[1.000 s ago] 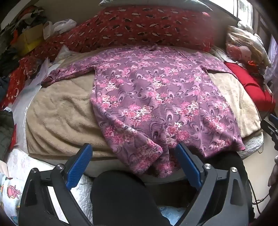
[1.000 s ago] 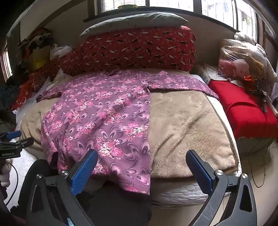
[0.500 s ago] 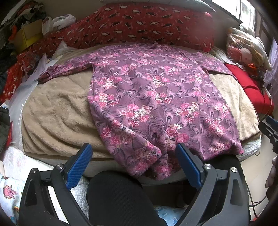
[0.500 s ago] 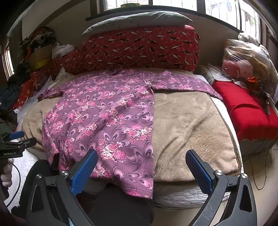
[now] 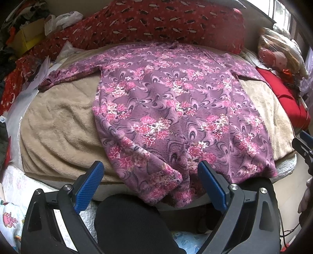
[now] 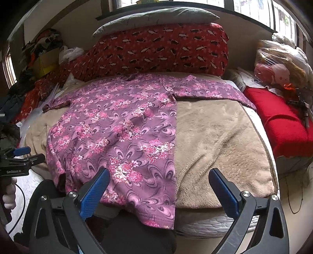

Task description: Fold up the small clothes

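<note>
Item: purple long-sleeved top with pink floral print (image 5: 176,109), spread flat on the beige plush blanket (image 5: 58,132) covering the bed, hem overhanging the near edge (sleeves out sideways). Left tongs (image 5: 150,185) released, empty, near the hem. Right tongs (image 6: 158,187) likewise spread wide, holding nothing.

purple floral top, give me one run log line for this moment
purple floral top spread flat on beige blanket | left gripper open, empty | right gripper open, empty

A lived-in home bedroom: a bed under a beige fleece blanket (image 6: 219,140), a red patterned bolster (image 6: 160,50), a grey pillow (image 6: 156,16), windows behind.
</note>
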`<act>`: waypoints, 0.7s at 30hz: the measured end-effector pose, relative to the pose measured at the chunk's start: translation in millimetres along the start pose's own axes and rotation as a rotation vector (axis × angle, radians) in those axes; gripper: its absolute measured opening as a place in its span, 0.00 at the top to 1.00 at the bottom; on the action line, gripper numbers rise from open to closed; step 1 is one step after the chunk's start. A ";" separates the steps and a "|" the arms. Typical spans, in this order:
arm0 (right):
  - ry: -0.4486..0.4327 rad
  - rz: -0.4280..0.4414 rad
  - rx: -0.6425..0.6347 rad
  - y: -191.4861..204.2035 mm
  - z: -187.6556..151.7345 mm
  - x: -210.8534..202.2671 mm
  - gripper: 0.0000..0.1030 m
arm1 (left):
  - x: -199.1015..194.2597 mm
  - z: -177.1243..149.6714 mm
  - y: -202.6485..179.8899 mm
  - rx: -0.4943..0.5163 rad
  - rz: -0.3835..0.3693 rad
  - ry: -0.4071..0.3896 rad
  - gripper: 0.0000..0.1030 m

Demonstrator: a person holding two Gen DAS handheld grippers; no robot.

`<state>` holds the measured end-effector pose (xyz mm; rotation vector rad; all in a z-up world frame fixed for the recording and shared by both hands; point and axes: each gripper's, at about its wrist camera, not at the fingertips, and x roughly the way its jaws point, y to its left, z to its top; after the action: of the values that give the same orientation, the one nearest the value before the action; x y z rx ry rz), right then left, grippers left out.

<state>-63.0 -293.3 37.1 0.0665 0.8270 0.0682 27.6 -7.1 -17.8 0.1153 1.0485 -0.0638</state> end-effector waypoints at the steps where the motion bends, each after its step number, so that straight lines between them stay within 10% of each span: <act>1: 0.004 0.001 0.002 -1.0 0.1 2.0 0.02 | 1.3 0.6 0.1 -0.001 0.001 0.003 0.06; 10: 0.041 0.008 0.024 -9.1 1.3 20.2 0.02 | 11.1 9.8 12.3 -0.048 -0.023 0.016 0.06; 21: 0.248 0.090 0.190 -40.2 -28.4 75.7 0.04 | 55.5 9.1 61.7 -0.290 -0.138 0.236 0.06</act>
<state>-31.5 -325.8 -41.1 0.2789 1.0769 0.0841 69.7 53.1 -57.5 -0.2175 1.2894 -0.0229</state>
